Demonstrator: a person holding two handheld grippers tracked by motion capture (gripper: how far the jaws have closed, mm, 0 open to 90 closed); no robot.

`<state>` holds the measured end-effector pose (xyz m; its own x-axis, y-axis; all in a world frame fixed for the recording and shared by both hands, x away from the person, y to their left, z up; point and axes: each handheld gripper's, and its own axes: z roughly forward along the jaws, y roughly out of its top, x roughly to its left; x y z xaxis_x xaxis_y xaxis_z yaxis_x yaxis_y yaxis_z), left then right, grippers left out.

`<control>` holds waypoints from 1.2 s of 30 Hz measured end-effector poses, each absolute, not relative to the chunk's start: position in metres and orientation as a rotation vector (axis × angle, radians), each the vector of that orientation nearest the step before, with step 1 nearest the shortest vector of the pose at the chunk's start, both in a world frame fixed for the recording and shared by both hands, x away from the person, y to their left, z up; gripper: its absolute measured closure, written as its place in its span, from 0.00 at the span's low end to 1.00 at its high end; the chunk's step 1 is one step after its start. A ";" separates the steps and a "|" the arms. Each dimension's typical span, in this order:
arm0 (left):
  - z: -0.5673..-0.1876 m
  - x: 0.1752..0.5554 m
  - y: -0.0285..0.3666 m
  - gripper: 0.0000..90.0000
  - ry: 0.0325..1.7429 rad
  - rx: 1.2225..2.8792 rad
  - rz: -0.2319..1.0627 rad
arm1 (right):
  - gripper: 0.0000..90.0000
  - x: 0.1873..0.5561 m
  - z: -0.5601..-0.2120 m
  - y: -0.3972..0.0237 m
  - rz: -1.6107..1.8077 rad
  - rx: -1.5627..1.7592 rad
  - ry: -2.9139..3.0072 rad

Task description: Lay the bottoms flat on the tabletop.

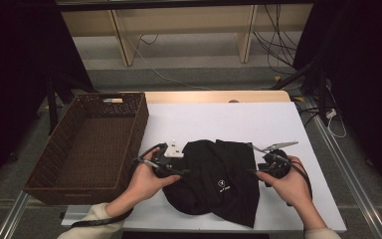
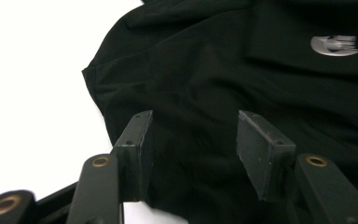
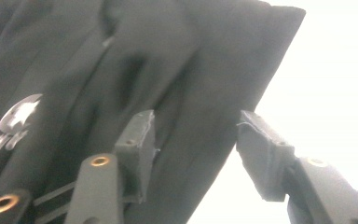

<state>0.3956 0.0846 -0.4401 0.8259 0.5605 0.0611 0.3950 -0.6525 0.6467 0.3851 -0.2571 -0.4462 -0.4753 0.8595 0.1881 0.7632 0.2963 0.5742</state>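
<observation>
Covering most of the work surface, a white sheet (image 1: 219, 119) lies on the table, with a brown woven basket (image 1: 59, 169) standing at its left edge. On the near half of the sheet, between the two hands, a black garment (image 1: 214, 181) lies crumpled in a loose heap; a small pale logo (image 1: 222, 188) shows on its front, and a straight hem runs down toward the near right. The garment is just beside the basket, apart from it.

The left gripper (image 1: 181, 172) sits at the garment's left edge, held in the left hand (image 1: 144, 181). In the left gripper view its jaws stand released, parted over the dark cloth with nothing pinched between the pads (image 2: 261, 149).

The right gripper (image 1: 256, 172), in the right hand (image 1: 291, 184), is at the garment's right edge. Its jaws are likewise released, spread across the hem where black cloth meets white sheet.
</observation>
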 end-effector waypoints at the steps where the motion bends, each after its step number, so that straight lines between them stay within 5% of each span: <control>1: -0.445 0.399 0.081 0.53 0.704 2.377 0.333 | 0.53 0.390 -0.447 -0.261 0.932 1.532 2.365; 6: -0.467 0.410 0.069 0.52 0.721 2.447 0.288 | 0.56 0.411 -0.459 -0.262 0.843 1.462 2.358; 13: -0.475 0.411 0.065 0.76 0.682 2.465 0.207 | 1.00 0.410 -0.468 -0.249 0.705 1.359 2.496; 17: -0.473 0.408 0.066 0.99 0.657 2.467 0.242 | 1.00 0.401 -0.459 -0.246 0.559 1.378 2.554; 33: -0.443 0.412 0.101 1.00 0.779 2.384 0.430 | 1.00 0.326 -0.446 -0.254 0.177 1.537 2.964; 36: -0.443 0.413 0.105 1.00 0.803 2.380 0.425 | 0.91 0.327 -0.440 -0.254 0.223 1.552 2.944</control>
